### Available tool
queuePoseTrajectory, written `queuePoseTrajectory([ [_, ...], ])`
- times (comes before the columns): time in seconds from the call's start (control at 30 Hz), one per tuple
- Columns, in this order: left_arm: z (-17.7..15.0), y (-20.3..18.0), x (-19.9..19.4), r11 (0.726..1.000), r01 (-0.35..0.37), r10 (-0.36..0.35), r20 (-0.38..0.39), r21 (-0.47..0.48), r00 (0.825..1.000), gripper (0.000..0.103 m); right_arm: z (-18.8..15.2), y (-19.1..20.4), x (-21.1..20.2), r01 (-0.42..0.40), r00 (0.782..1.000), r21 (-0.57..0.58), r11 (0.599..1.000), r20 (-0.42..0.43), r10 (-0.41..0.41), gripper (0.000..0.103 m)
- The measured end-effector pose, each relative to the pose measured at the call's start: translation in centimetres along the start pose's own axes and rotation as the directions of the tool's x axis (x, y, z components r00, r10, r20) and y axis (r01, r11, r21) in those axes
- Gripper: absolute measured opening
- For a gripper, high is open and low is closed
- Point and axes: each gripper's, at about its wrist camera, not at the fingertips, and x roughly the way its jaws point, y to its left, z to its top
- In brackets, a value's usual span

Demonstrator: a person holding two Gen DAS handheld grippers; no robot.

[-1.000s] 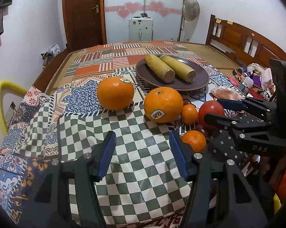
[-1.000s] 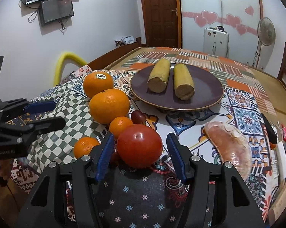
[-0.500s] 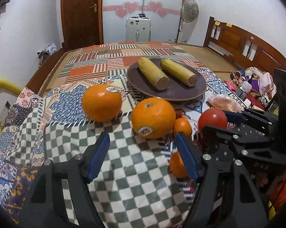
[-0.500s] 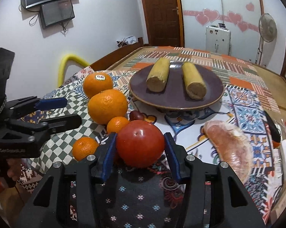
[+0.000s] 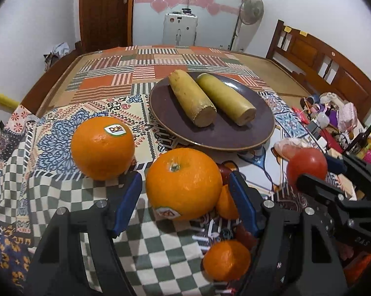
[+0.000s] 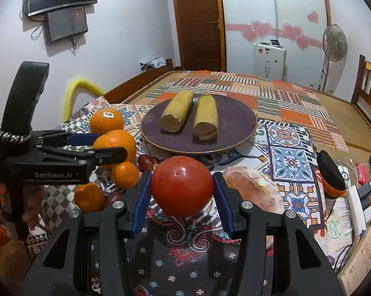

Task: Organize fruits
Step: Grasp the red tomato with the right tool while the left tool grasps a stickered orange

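Observation:
My right gripper (image 6: 181, 192) is shut on a red tomato (image 6: 182, 185), lifted a little off the cloth; the tomato also shows in the left wrist view (image 5: 306, 166). My left gripper (image 5: 185, 192) is open, its blue pads on either side of a big orange (image 5: 183, 183) without clearly touching it. A second big orange with a Dole sticker (image 5: 102, 148) sits to the left. Small mandarins (image 5: 226, 260) (image 6: 125, 174) lie near the big orange. A brown plate (image 5: 259, 133) behind holds two yellow sugarcane pieces (image 5: 191, 101).
A peeled pinkish fruit segment (image 6: 254, 185) lies right of the tomato. A dark red date-like fruit (image 6: 145, 161) sits by the plate. Clutter, a black case (image 6: 331, 172) and cables line the table's right edge. A wooden bed frame (image 5: 333, 74) stands at right.
My left gripper moved forward around the big orange. My right gripper closed on the tomato and raised it slightly.

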Motion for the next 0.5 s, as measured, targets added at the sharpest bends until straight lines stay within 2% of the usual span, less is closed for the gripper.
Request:
queuePoseTrajectory([
  [0.23, 0.4, 0.9, 1.1, 0.998, 0.033, -0.035, -0.024, -0.061, 0.999, 0.072, -0.1, -0.7, 0.2, 0.005, 1.000, 0.009, 1.000, -0.005, -0.005, 0.046],
  [0.33, 0.5, 1.3, 1.3, 0.996, 0.052, -0.055, -0.032, -0.074, 0.998, 0.065, -0.1, -0.9, 0.1, 0.011, 1.000, 0.008, 1.000, -0.005, -0.011, 0.046],
  [0.5, 0.3, 0.8, 0.9, 0.999, 0.018, -0.019, -0.018, -0.039, 1.000, 0.064, 0.1, -1.2, 0.0, 0.020, 1.000, 0.007, 1.000, -0.001, -0.020, 0.046],
])
